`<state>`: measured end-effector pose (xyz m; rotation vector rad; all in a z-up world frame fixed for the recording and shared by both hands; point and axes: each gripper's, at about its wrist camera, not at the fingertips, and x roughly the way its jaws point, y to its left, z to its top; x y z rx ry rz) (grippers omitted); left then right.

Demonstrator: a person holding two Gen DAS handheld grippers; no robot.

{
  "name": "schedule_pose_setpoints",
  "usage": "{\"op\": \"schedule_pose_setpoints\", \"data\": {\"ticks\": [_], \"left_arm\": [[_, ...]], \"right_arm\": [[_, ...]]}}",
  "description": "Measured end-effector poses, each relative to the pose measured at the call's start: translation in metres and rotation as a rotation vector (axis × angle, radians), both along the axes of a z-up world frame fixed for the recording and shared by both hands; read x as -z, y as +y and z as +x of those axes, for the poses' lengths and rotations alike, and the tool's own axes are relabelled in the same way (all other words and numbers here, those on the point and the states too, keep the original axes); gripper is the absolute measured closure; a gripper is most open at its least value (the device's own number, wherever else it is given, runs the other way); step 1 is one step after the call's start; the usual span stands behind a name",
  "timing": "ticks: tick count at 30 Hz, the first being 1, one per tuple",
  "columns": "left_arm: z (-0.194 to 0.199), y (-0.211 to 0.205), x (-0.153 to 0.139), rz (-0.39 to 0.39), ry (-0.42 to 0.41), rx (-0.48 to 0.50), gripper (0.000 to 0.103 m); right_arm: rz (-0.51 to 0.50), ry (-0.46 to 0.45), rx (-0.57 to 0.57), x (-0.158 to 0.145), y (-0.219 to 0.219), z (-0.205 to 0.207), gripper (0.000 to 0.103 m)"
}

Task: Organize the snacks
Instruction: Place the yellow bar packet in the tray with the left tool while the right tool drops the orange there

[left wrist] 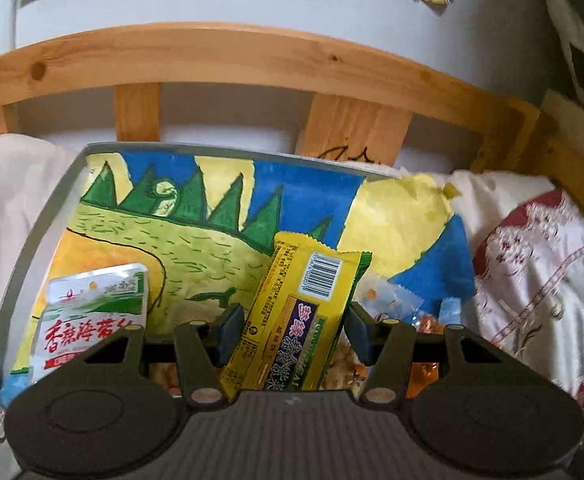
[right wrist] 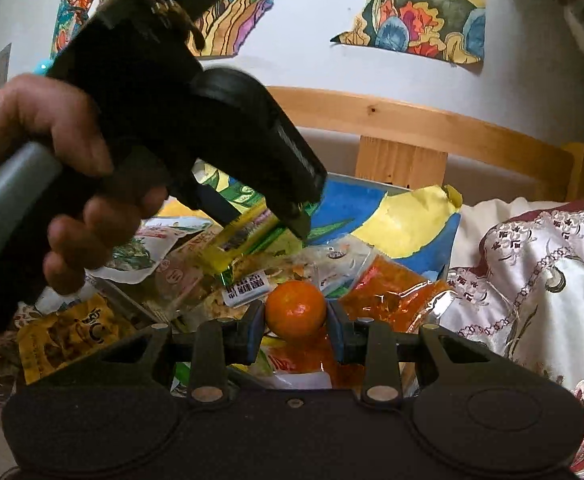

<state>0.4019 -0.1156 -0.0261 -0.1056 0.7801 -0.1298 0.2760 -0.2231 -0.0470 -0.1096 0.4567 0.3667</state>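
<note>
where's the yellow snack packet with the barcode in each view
Left wrist: the yellow snack packet stands low at centre, between the left gripper's fingers, barcode near its top.
Right wrist: the same packet sits left of centre, under the black body of the left gripper.
Shared landmark: the painted dinosaur picture beneath the snacks.

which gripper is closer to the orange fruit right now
Right. The right gripper has its fingers on either side of the orange fruit, gripping it. The left gripper is up and to the left of it, holding a yellow snack packet.
</note>
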Motion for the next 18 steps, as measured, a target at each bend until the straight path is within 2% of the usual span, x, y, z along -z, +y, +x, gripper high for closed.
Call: {"op": "schedule_pose_setpoints", "data": {"ticks": [14,18], "left_arm": [[0.0013,-0.0028,0.0086,-0.001,-0.013,-0.002,0.041],[-0.0009,-0.0014,0.0077,-0.024,-0.014,-0.002,0.029]], "right_arm": [[-0.020,-0.003,-0.009,0.0030,0.0027,0.0018,0.063],[-0.018,-0.005,0.000,0.0029,0.0028,0.0010,0.055]]}}
